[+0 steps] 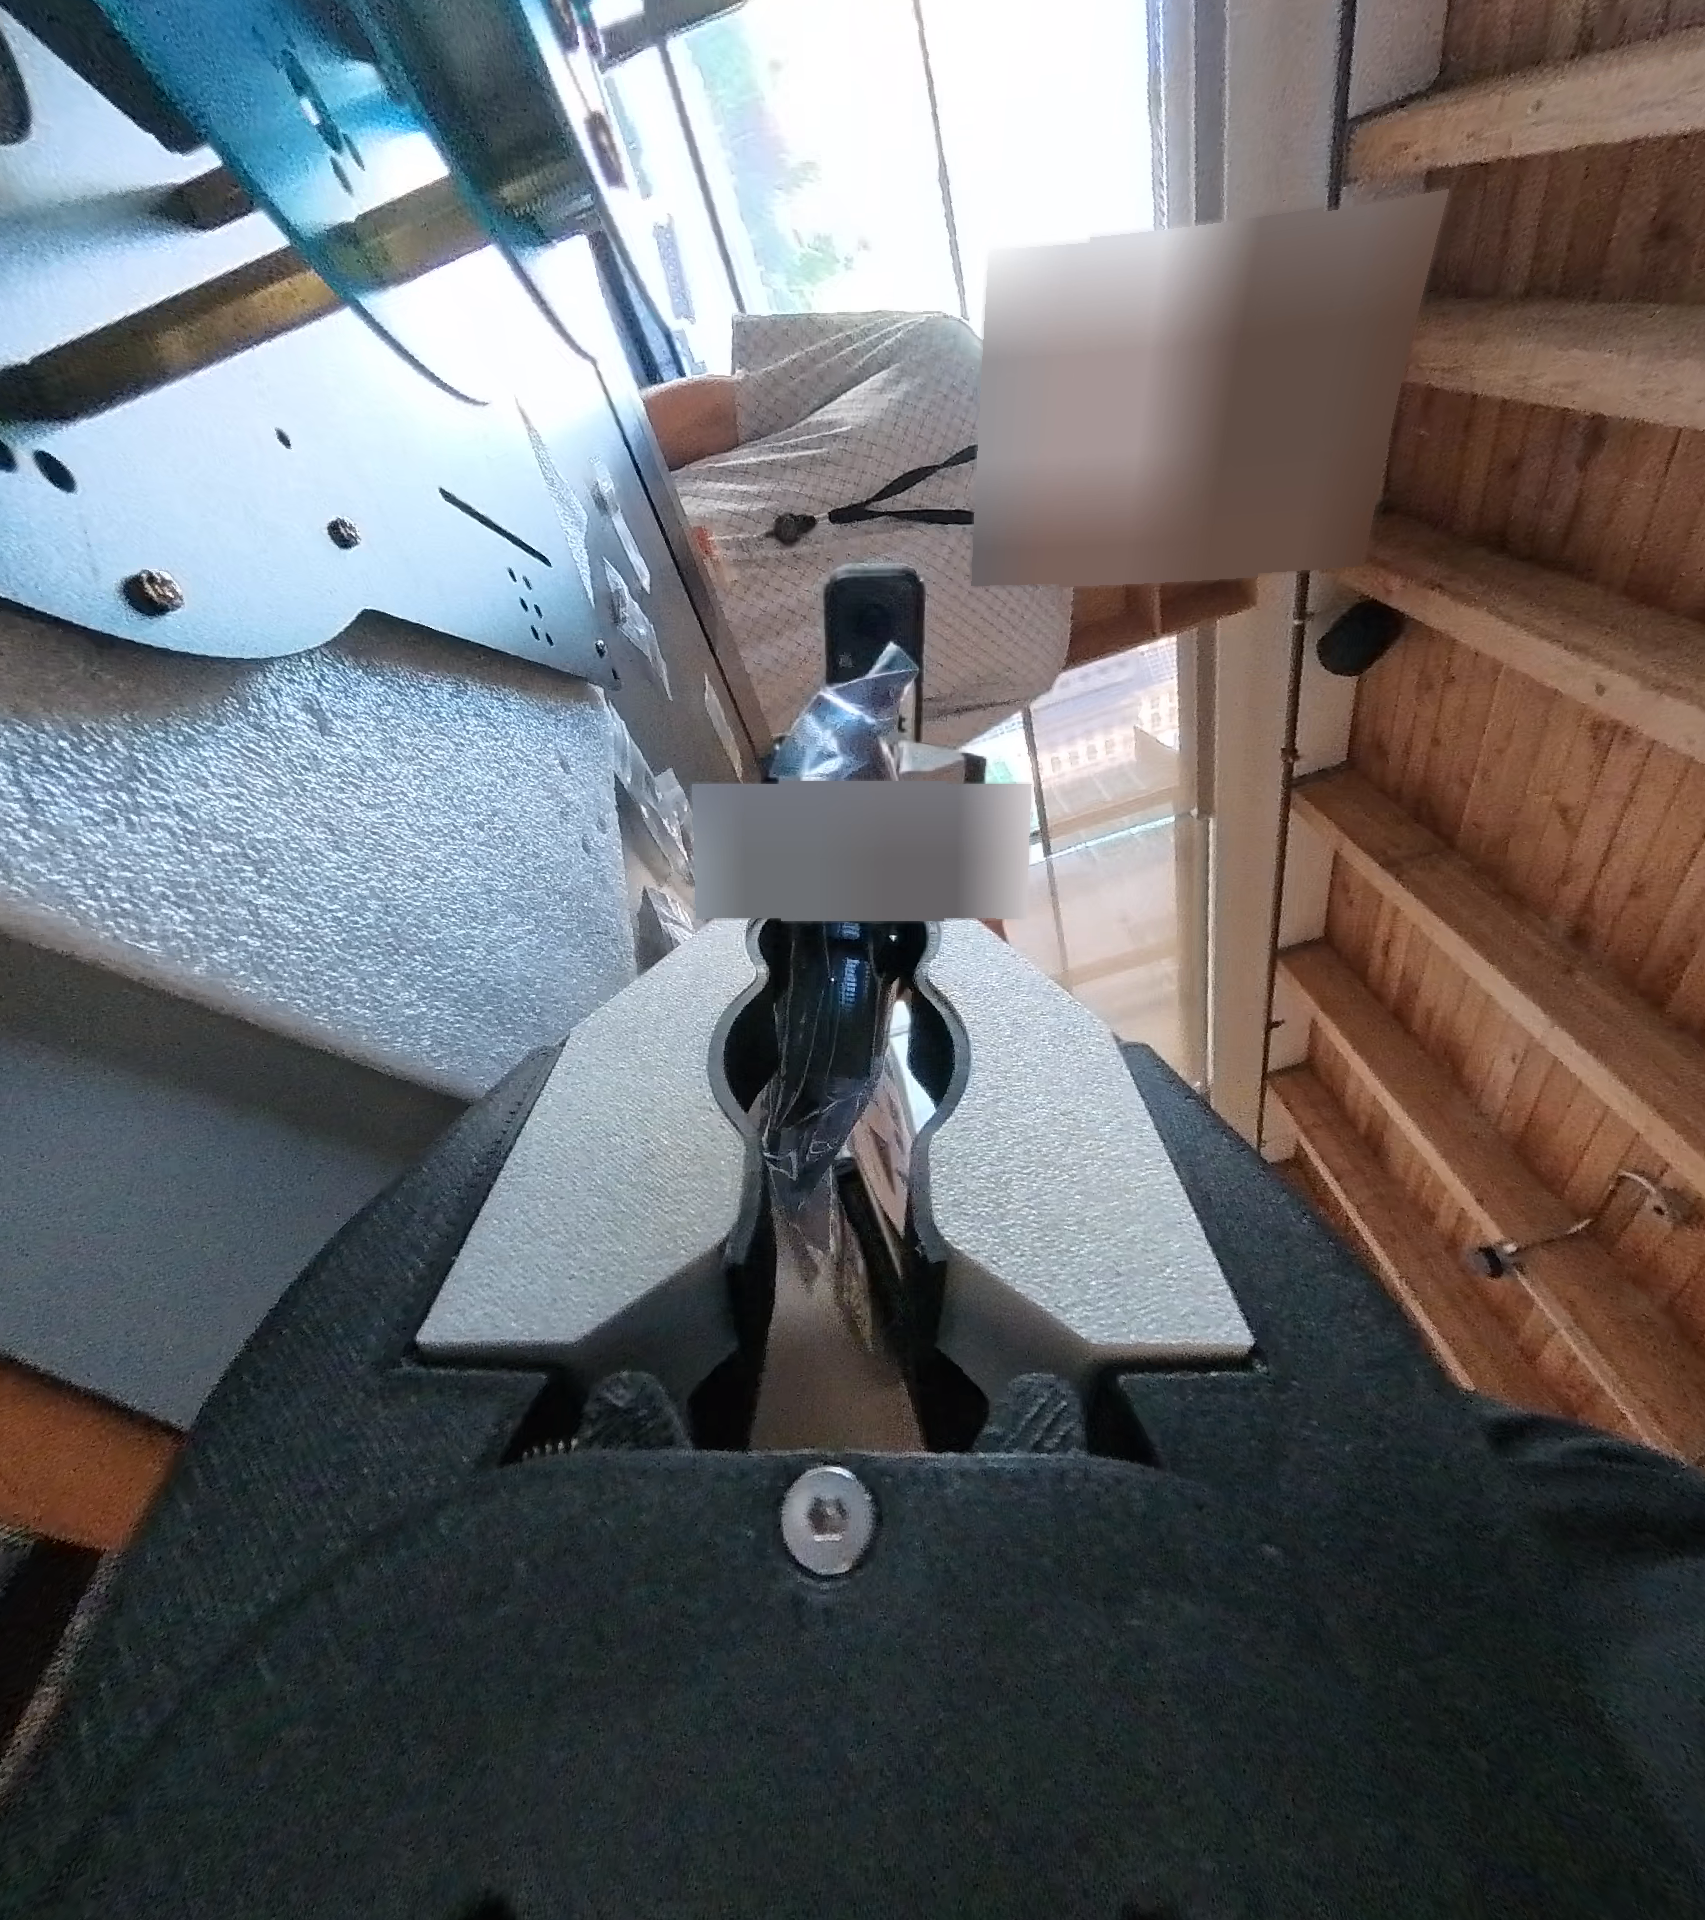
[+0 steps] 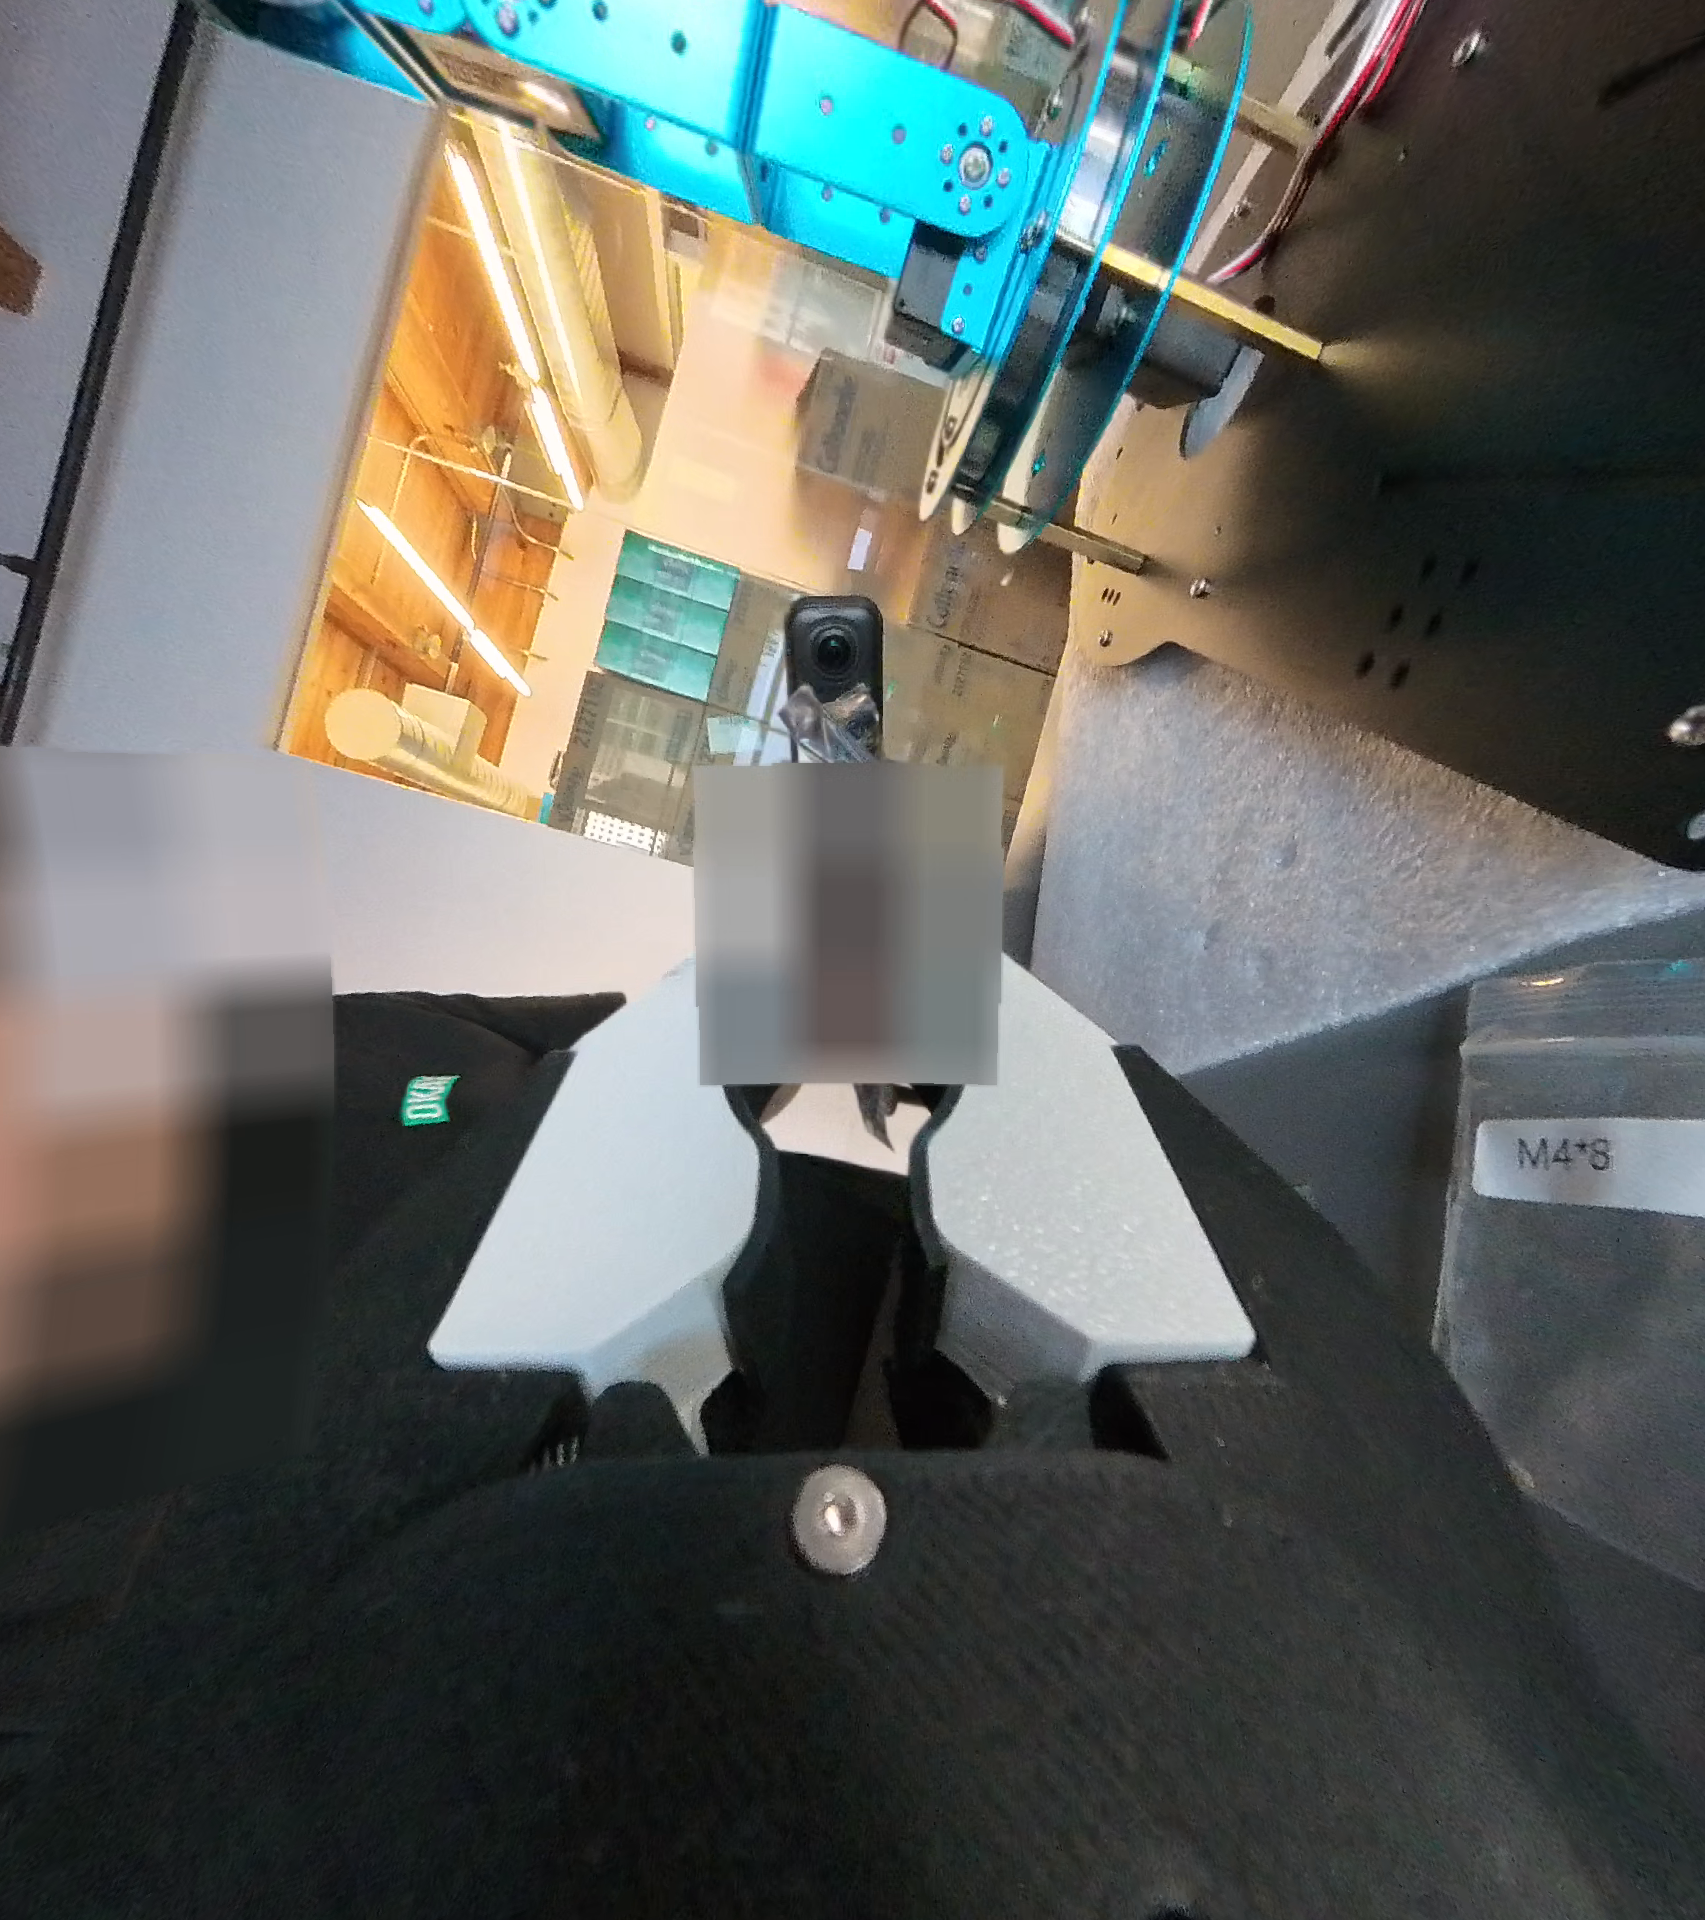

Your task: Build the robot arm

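Crinkled clear plastic, a small bag (image 1: 827, 1081), is pinched at opposite ends between the closed left claw (image 1: 832, 997) and closed right claw (image 2: 843, 1101), held beside the grey foam (image 1: 256, 810); light, limp and slippery, it is judged best gripped at its edges.

Left hand-held gripper (image 1: 832, 1023) pinches a crumpled clear plastic bag (image 1: 817, 1101) w/ dark contents; bag runs fwd btwn the grey fingers (image 1: 619, 1174). Right hand-held gripper (image 2: 843, 1101) grips the bag's other end (image 2: 832, 717), mostly hidden by blur
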Demonstrator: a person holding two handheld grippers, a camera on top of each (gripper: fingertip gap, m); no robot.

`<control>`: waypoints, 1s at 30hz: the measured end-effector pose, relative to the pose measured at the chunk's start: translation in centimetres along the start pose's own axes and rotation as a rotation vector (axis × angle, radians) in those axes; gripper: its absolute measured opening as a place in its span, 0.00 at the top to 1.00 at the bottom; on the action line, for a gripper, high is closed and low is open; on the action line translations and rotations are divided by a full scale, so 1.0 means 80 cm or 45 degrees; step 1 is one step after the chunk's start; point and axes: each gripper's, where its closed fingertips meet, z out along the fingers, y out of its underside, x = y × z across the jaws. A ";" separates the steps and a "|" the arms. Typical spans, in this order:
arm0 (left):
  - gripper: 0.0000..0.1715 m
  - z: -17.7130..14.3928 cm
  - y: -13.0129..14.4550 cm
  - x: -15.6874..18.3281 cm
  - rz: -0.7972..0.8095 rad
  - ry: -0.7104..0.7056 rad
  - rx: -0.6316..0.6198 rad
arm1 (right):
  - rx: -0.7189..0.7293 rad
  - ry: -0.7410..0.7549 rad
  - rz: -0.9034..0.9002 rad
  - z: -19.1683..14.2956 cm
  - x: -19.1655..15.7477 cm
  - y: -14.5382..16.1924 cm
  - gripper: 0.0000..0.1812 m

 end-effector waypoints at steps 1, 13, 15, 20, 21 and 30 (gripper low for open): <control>0.90 0.000 0.000 0.001 -0.018 0.013 -0.001 | -0.010 -0.005 0.014 -0.001 -0.001 0.002 0.92; 0.90 0.003 0.011 -0.003 -0.063 0.021 0.004 | -0.061 -0.020 0.125 0.006 -0.001 0.020 0.89; 0.90 0.005 0.012 0.000 -0.062 0.030 -0.002 | -0.140 -0.034 0.142 0.015 -0.003 0.033 0.90; 0.90 0.005 0.007 0.004 -0.044 0.038 0.010 | -0.146 -0.030 0.098 0.027 -0.007 0.029 0.92; 0.90 0.004 0.006 0.005 -0.038 0.046 0.008 | -0.118 0.003 0.021 0.026 -0.006 0.022 0.92; 0.90 -0.017 -0.013 0.018 -0.195 0.232 0.074 | 0.013 -0.008 -0.028 -0.003 -0.041 -0.013 0.88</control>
